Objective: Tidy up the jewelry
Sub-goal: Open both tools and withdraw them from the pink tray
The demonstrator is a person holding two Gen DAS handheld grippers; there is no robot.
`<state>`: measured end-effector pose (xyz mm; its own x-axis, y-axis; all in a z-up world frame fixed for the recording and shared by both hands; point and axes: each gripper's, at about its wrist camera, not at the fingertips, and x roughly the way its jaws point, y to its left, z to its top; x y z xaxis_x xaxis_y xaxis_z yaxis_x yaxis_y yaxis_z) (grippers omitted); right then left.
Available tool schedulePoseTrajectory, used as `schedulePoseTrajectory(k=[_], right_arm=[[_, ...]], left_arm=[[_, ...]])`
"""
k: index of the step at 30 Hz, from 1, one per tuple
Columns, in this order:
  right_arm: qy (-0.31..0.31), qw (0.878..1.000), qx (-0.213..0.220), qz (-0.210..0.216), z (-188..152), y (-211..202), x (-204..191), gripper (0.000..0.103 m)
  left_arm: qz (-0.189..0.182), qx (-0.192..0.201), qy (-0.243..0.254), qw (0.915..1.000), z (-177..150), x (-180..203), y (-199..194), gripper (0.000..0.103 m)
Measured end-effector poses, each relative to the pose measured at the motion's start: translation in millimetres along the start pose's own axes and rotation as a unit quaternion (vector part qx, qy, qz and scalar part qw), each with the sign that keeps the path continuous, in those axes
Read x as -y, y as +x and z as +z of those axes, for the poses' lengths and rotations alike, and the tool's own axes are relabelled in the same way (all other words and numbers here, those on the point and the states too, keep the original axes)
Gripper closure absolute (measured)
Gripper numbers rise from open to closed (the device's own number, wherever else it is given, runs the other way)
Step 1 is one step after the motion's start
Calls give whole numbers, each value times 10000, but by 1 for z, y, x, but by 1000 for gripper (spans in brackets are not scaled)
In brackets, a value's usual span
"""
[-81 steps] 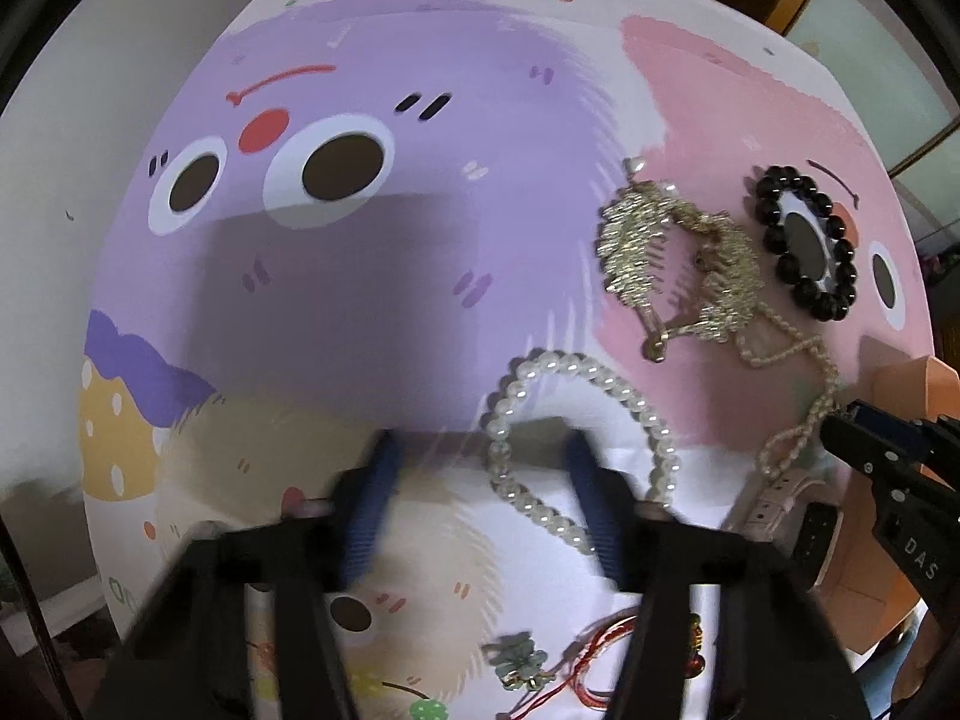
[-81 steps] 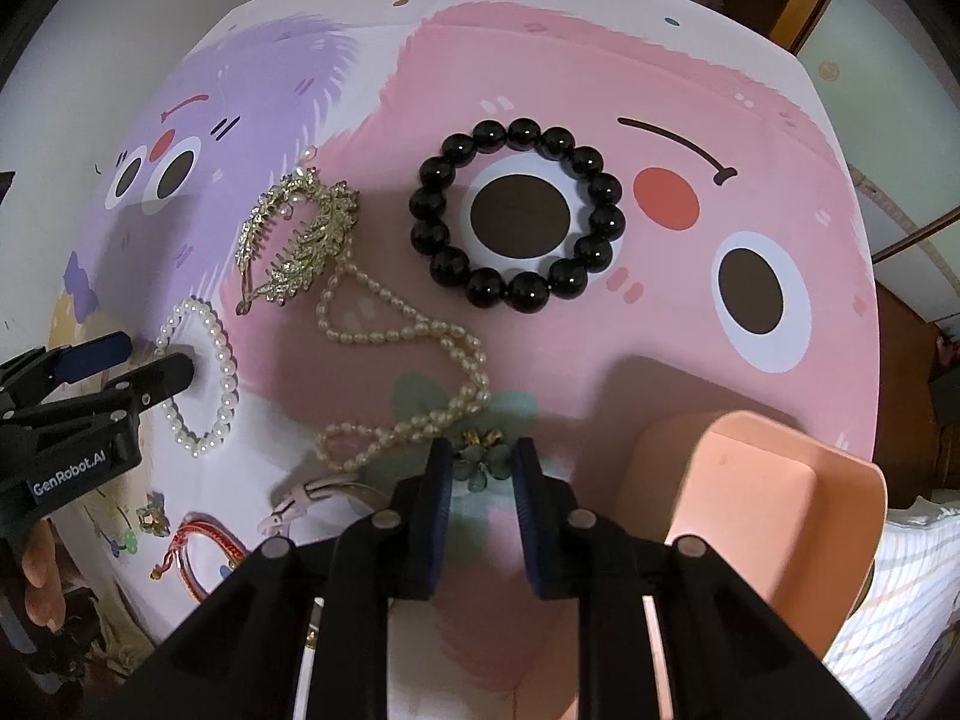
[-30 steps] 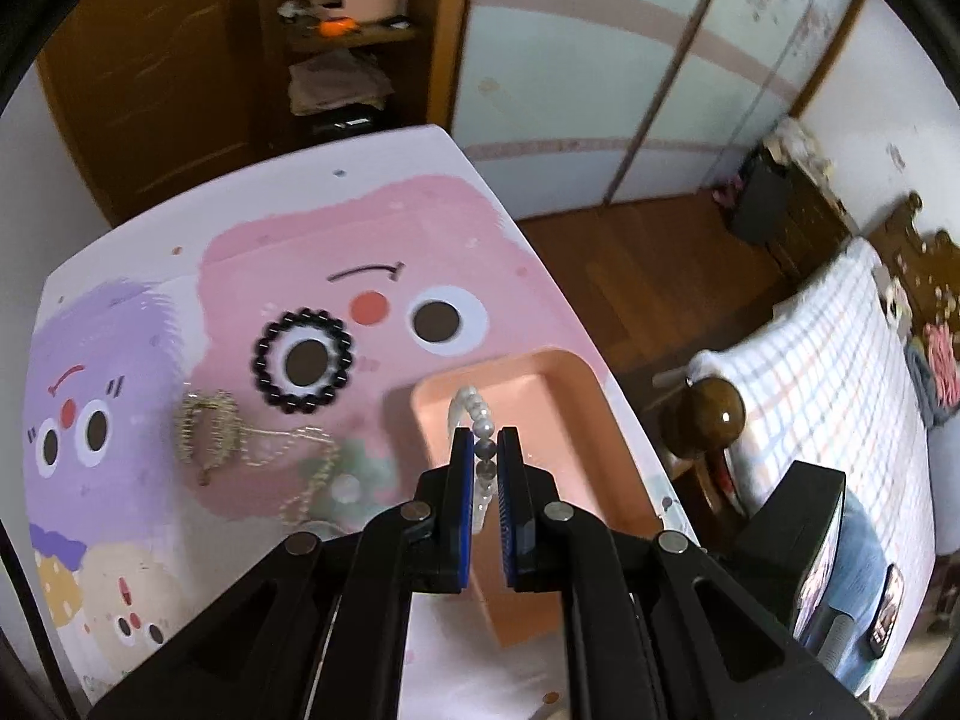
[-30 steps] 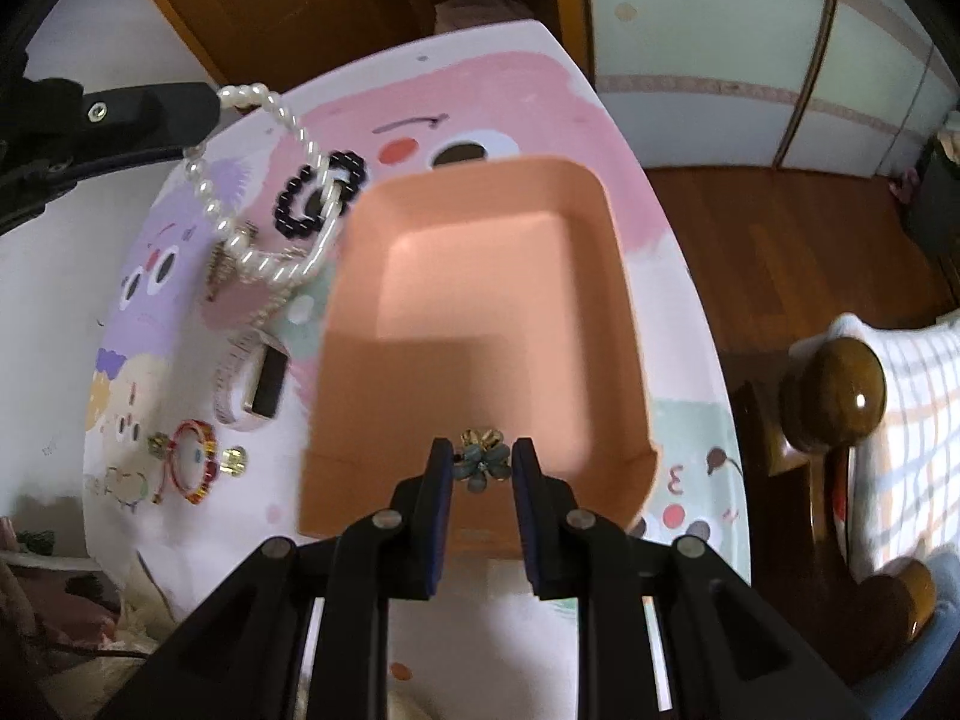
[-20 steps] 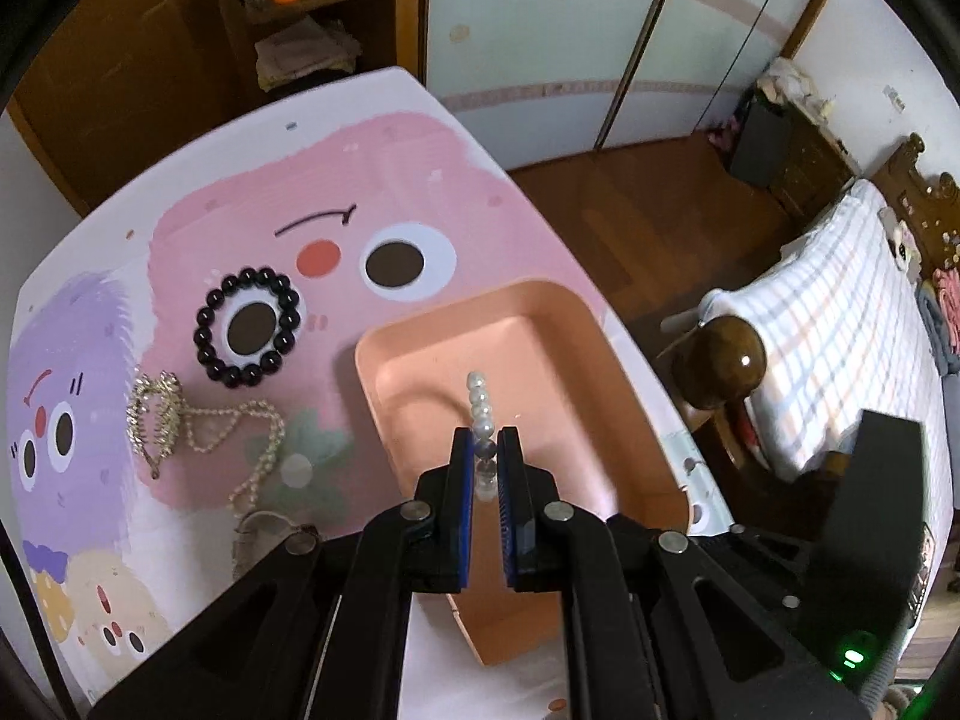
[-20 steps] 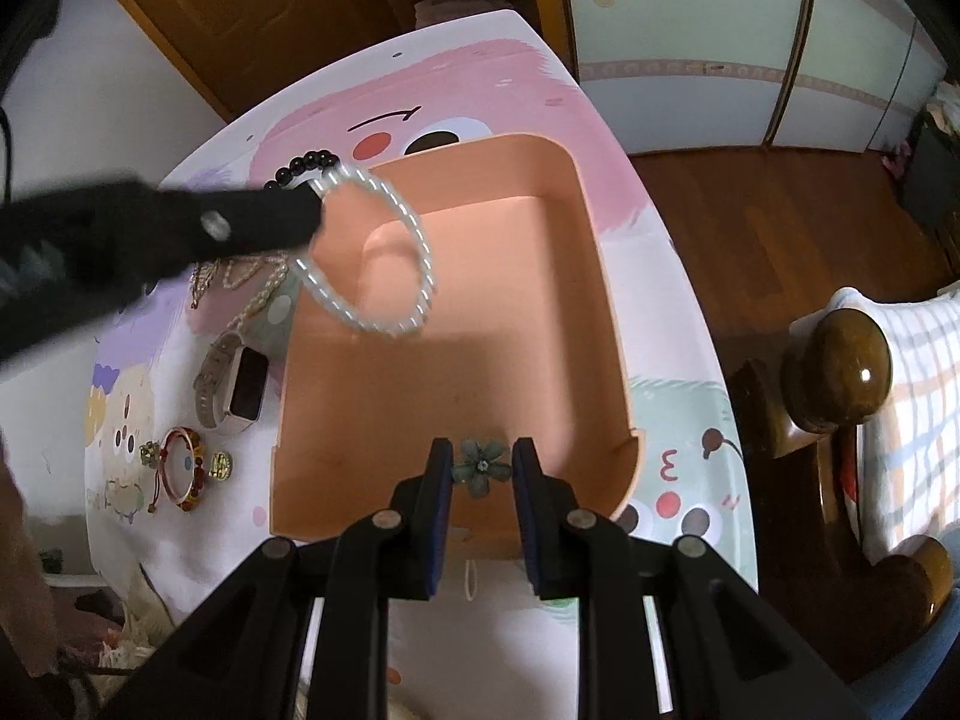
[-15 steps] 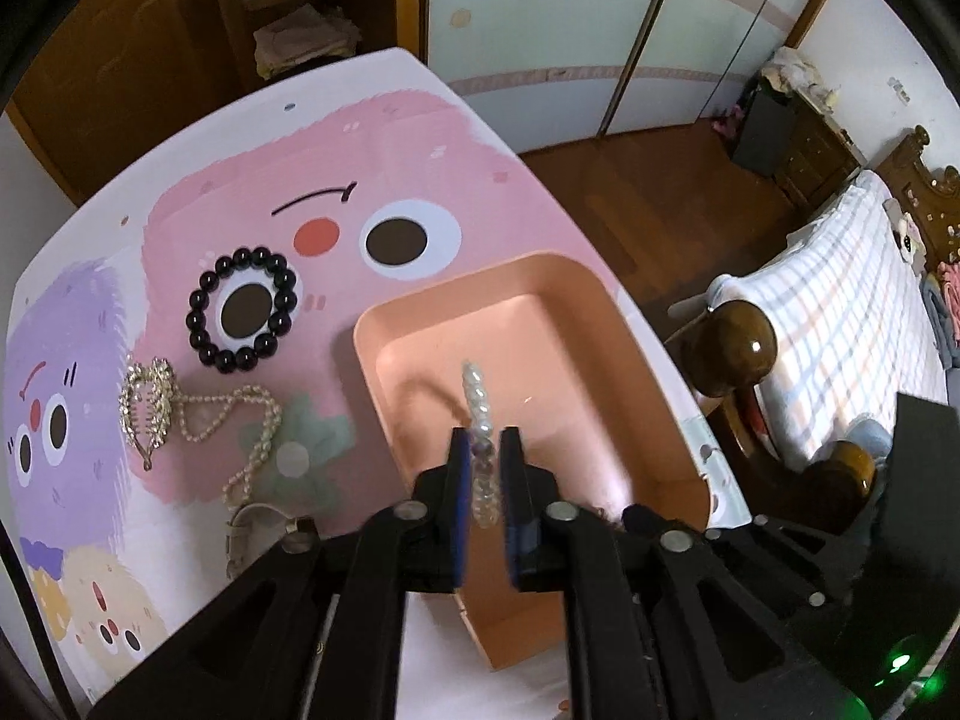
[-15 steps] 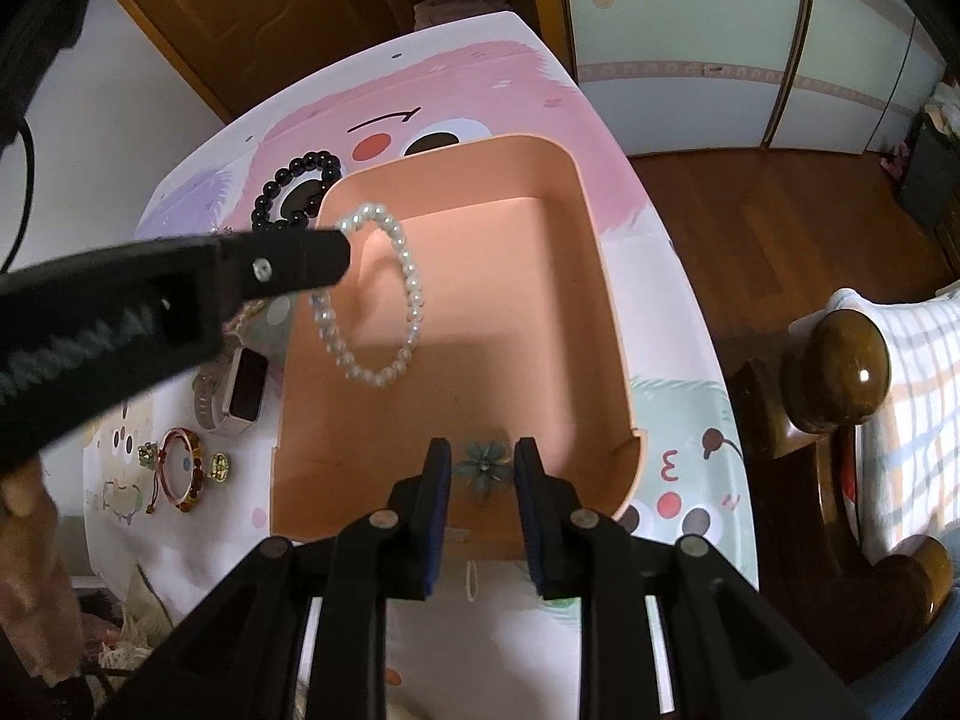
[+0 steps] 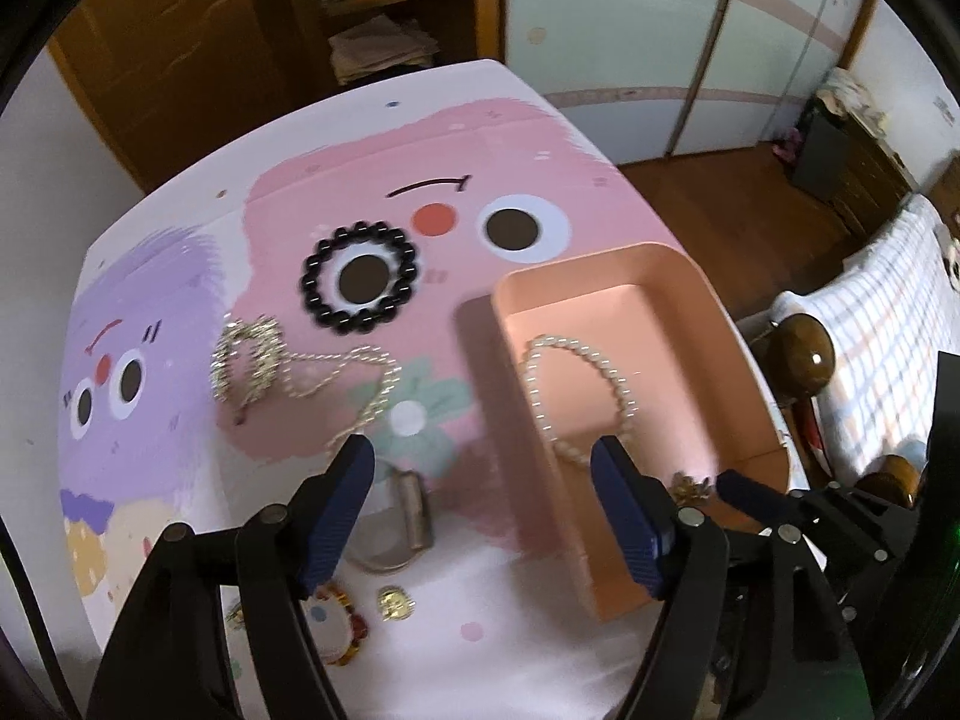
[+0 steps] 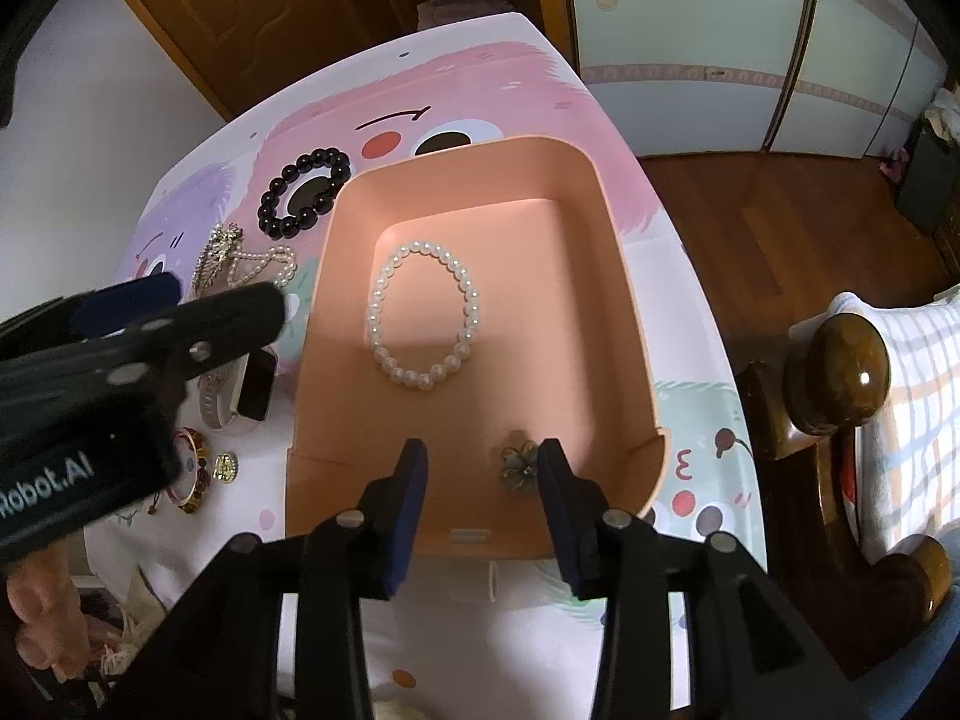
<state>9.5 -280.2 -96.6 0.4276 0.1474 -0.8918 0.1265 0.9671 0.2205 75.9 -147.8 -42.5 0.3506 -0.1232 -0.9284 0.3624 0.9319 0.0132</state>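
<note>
A peach tray [image 10: 624,312] sits at the table's right side. A white pearl bracelet [image 10: 423,315] lies flat inside it, also seen in the left wrist view [image 9: 579,396]. A green flower brooch [image 10: 519,467] lies in the tray near its front wall. My right gripper [image 10: 483,501] is open and empty above the tray's front. My left gripper [image 9: 486,510] is open and empty, over the tray's left wall [image 9: 510,372]. It also shows in the right wrist view [image 10: 174,306].
On the cartoon mat lie a black bead bracelet [image 9: 359,278], a gold hair comb [image 9: 249,367] with a pearl necklace [image 9: 366,384], a watch [image 10: 240,390], a red bangle [image 10: 195,471] and a gold charm [image 10: 225,467]. A bed and wooden post [image 10: 846,366] stand at right.
Both grippers have opened. The pearl bracelet dropped from my left gripper into the tray. The flower brooch dropped from my right gripper into the tray. My left gripper has shifted left.
</note>
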Motion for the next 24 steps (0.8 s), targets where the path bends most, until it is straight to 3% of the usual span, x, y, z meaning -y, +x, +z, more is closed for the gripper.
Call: schedulePoseTrajectory(k=[24], right_arm=[[-91,9999,5,-107,-3,-3,-18,65]], left_arm=[[330,104,-482,9982,-39,-62,-27,28]])
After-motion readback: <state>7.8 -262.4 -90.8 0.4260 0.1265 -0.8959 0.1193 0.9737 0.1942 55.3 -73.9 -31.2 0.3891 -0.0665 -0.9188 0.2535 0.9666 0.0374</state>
